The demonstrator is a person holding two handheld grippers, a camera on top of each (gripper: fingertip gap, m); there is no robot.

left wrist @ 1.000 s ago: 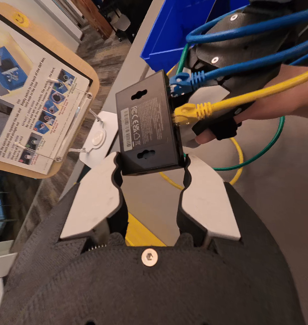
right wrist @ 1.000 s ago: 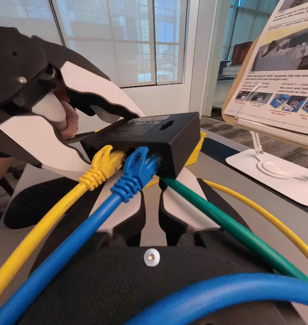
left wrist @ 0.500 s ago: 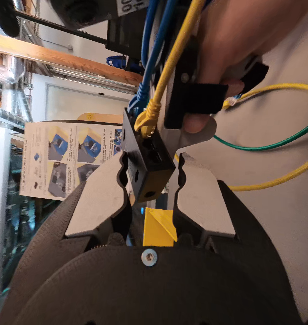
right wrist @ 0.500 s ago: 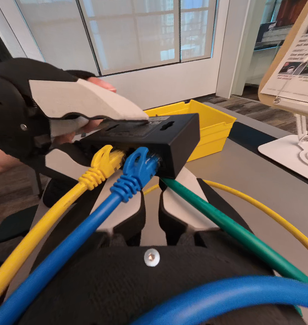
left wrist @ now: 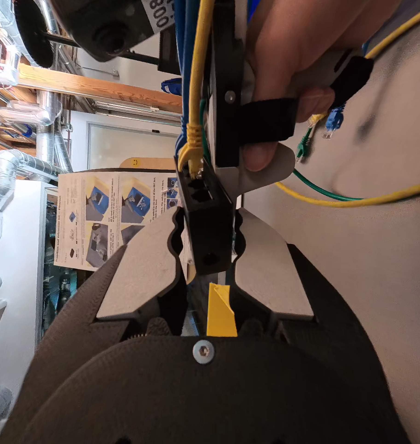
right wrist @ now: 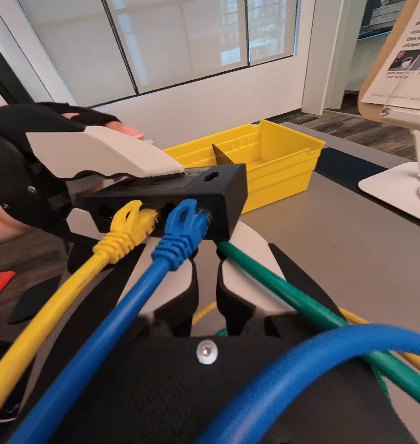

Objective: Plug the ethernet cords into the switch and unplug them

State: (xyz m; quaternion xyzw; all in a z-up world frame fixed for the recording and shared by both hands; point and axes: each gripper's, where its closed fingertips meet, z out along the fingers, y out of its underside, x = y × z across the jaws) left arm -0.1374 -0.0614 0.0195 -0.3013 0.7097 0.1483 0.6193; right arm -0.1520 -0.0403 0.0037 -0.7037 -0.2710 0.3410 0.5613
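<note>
A black switch (right wrist: pixel 180 189) is held in the air above a grey table (right wrist: pixel 324 240). The left gripper (left wrist: pixel 207 230) clamps its end between both fingers. Yellow plug (right wrist: pixel 132 223) and blue plug (right wrist: pixel 187 221) sit in its ports. The right gripper (right wrist: pixel 206 266), just below, has its jaws nearly together; what they pinch is hidden. The switch's printed label (right wrist: pixel 180 182) is too blurred to read. A yellow bin (right wrist: pixel 276 156) stands behind.

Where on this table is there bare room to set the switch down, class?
Free: the grey table patch between the yellow bin, the white stand base and the right gripper. Crowded: nearer the right gripper, where yellow, blue and green cords loop around the switch.
</note>
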